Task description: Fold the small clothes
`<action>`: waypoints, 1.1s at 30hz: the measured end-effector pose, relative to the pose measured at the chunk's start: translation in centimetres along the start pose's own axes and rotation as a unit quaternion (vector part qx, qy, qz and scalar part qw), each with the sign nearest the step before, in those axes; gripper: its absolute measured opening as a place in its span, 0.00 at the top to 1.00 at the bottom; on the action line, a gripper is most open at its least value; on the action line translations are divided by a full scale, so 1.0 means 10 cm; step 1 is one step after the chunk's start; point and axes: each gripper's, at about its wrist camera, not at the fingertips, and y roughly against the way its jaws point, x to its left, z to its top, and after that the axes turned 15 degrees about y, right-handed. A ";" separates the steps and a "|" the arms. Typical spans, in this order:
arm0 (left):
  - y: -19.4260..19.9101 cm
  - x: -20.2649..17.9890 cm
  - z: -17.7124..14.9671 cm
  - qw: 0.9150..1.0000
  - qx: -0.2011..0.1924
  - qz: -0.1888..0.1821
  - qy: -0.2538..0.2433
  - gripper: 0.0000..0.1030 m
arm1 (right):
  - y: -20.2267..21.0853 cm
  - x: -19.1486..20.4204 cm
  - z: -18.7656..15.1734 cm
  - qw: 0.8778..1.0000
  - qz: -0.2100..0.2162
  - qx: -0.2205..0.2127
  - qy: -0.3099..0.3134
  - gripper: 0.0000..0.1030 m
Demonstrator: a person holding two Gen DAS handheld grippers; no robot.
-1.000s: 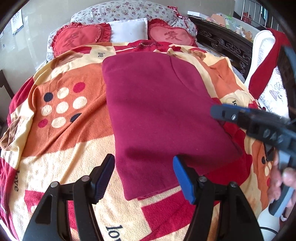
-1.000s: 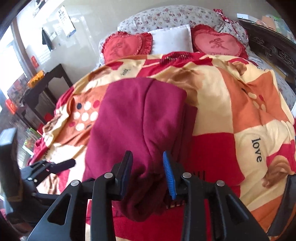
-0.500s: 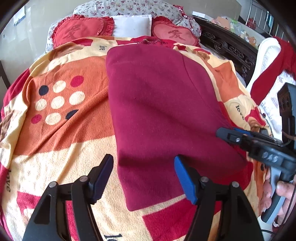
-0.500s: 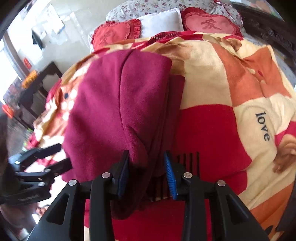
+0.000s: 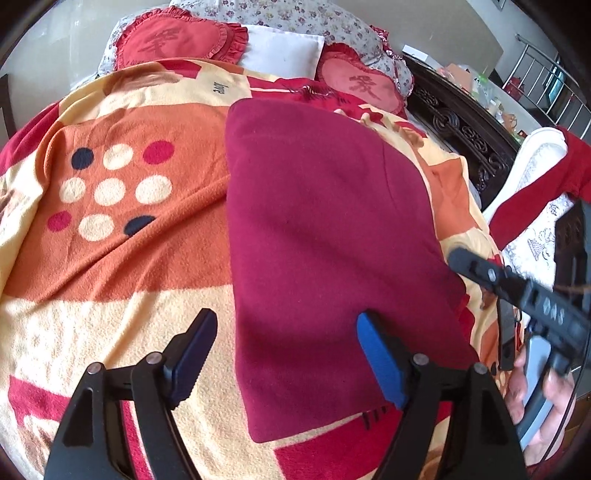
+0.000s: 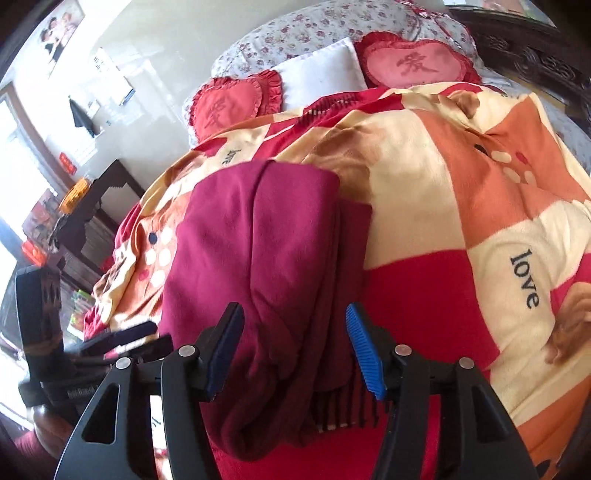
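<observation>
A: What fills most of each frame?

B: A bed [image 5: 110, 332] under a fleece blanket [image 5: 122, 266] of orange, cream and red blocks, with coloured dots at the left of the left wrist view and the word "love" at the right of the right wrist view.

A: And the clothing?

B: A maroon garment [image 5: 325, 236], folded into a long rectangle, lies flat on the blanket. In the left wrist view it runs from upper centre down to lower centre. In the right wrist view the garment [image 6: 266, 258] sits left of centre, its layered folded edges showing, and its near end bulges down toward the lower middle of the frame.

A: What lies at the top of the frame?

B: Two red heart-shaped cushions [image 5: 177, 40] with a white pillow [image 5: 280, 51] between them, against a floral pillow [image 5: 314, 22].

A: The tools?

B: The left hand-held gripper [image 5: 286, 354] sits at the bottom of its view, fingers spread wide, with the garment's near left corner between them but not pinched. The right hand-held gripper [image 6: 293, 350] also has its fingers apart, either side of the garment's near end, without closing on it. It also shows at the right edge of the left wrist view, held by a hand [image 5: 543, 402].
</observation>
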 end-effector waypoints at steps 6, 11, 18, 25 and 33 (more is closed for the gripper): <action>-0.07 -0.07 -0.10 1.000 0.011 0.008 -0.017 0.20 | -0.27 -0.21 0.22 0.999 0.013 0.010 -0.052 0.70; -0.02 -0.04 -0.07 1.000 0.006 -0.004 -0.016 0.20 | -0.38 -0.17 0.25 0.999 -0.020 0.028 -0.009 1.00; -0.09 0.24 0.19 0.997 0.013 -0.058 0.050 0.12 | -0.17 -0.45 0.06 0.999 0.030 -0.020 -0.040 0.55; -0.44 0.36 0.33 0.988 0.057 -0.109 0.095 0.10 | -0.48 -0.56 -0.05 0.992 0.108 -0.008 -0.067 0.47; -0.59 0.31 0.36 0.986 0.065 -0.122 0.096 0.19 | -0.73 -0.50 -0.03 0.984 0.148 -0.011 -0.099 0.45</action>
